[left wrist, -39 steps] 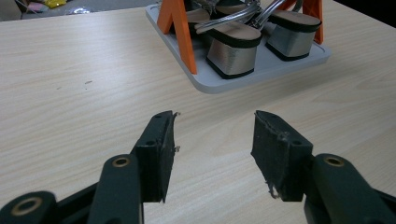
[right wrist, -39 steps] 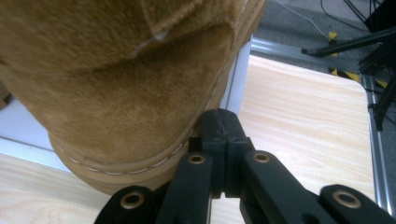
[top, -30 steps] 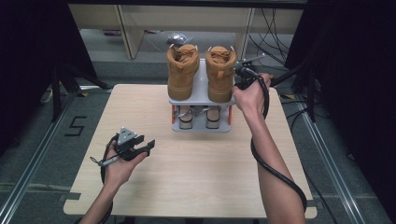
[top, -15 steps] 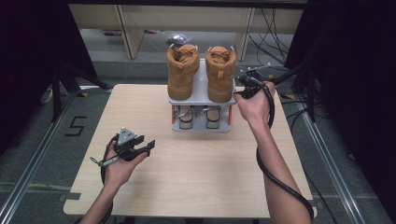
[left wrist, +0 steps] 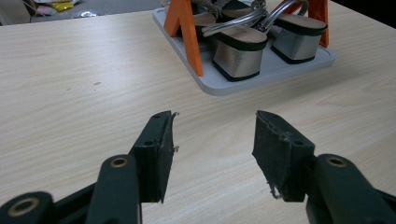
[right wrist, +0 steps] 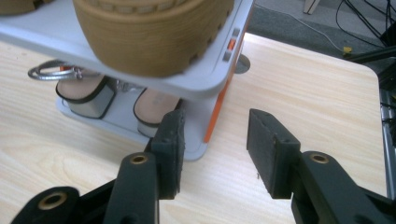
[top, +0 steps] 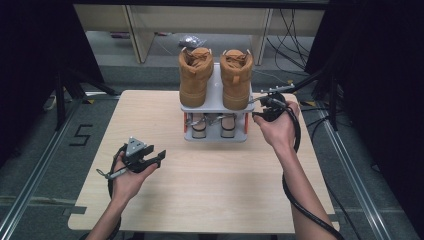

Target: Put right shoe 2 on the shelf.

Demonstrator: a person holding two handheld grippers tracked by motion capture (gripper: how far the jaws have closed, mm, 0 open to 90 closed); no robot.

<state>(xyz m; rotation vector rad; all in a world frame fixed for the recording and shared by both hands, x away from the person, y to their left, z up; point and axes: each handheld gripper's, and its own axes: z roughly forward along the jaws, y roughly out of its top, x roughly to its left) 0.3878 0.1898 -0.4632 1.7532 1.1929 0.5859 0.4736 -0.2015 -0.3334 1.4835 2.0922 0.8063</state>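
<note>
A grey two-shelf rack [top: 216, 96] with orange posts stands at the table's far middle. Two tan boots [top: 195, 75] [top: 236, 77] stand on its top shelf, and silver block-heeled sandals [top: 227, 126] sit on the lower one. My right gripper [top: 257, 107] hangs just off the rack's right end, below the right boot [right wrist: 149, 32]. It is open, its jaws have just been opening, and nothing lies between them. In the right gripper view [right wrist: 215, 123] the jaws frame the rack's corner post [right wrist: 214, 116]. My left gripper [top: 159, 157] rests open over the table's front left, pointing at the sandals [left wrist: 238, 51].
The wooden table [top: 215, 195] has bare boards in front of the rack and to its sides. The rack's base plate [left wrist: 219, 86] lies some way ahead of the left jaws. Cables and dark stands crowd the floor behind and to the right.
My right hand has drawn back from the right boot, down and to the right of the rack, and its jaws have spread apart. The left hand has kept still.
</note>
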